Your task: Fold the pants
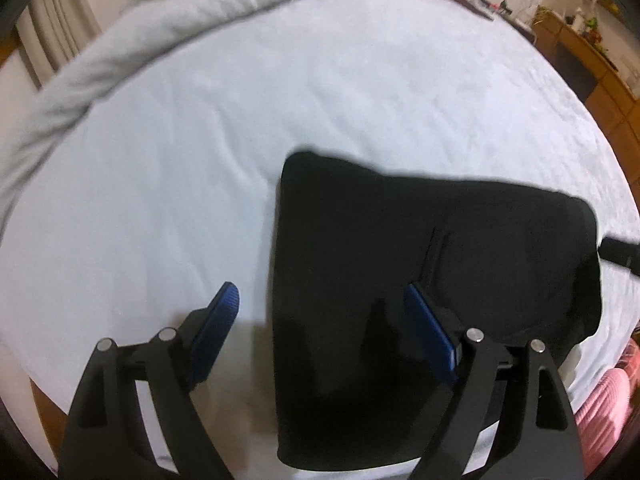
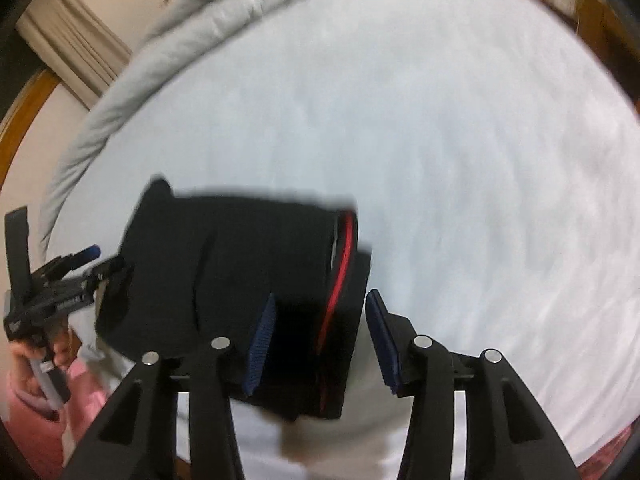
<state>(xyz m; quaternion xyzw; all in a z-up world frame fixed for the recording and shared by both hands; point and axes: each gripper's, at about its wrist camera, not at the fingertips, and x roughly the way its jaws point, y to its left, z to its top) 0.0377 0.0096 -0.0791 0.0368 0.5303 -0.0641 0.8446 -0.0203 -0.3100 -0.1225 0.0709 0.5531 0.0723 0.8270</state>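
Observation:
Black pants (image 1: 420, 248) lie folded into a thick rectangle on the white bed sheet (image 1: 280, 100). In the right wrist view the same pants (image 2: 240, 264) show a red stripe (image 2: 340, 280) along their right edge. My left gripper (image 1: 320, 296) is open wide over the fold's left edge, one blue pad (image 1: 220, 320) above the sheet and the other above the cloth. My right gripper (image 2: 322, 298) is open around the striped edge, and its pads (image 2: 260, 344) do not press the cloth. The left gripper (image 2: 80, 264) also shows at the far left of the right wrist view.
A rolled grey duvet (image 1: 140, 36) runs along the far left side of the bed. Wooden furniture (image 1: 592, 64) with small items stands at the far right. A hand (image 2: 28, 360) and pink clothing (image 1: 608, 412) are at the near edge. A curtain (image 2: 76, 48) hangs behind the bed.

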